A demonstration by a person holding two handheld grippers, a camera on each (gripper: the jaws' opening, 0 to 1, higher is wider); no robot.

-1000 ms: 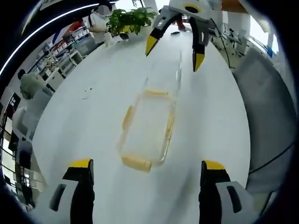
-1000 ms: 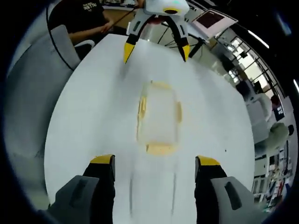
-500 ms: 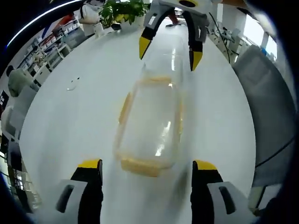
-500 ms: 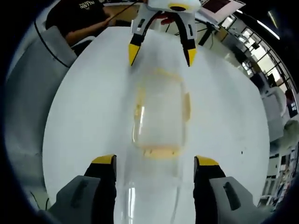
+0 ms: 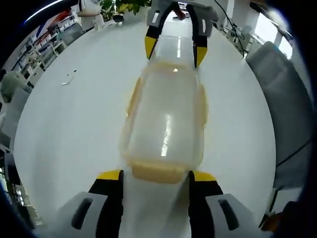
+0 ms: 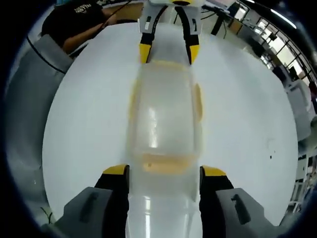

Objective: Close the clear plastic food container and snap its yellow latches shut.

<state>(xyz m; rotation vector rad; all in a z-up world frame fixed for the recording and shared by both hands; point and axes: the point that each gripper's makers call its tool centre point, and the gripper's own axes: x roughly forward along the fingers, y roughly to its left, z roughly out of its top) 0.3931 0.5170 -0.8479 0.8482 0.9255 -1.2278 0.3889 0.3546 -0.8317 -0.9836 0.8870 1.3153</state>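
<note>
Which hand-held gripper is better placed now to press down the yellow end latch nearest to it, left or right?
Probably either: each sits at one end. The left hand-held gripper straddles its yellow end latch of the container; the right hand-held gripper straddles the opposite latch.

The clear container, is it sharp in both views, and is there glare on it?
Left gripper view: the clear container is a little soft, with a bright streak of glare down its top. Right gripper view: it looks blurrier, its yellow latches smeared, with paler glare.
</note>
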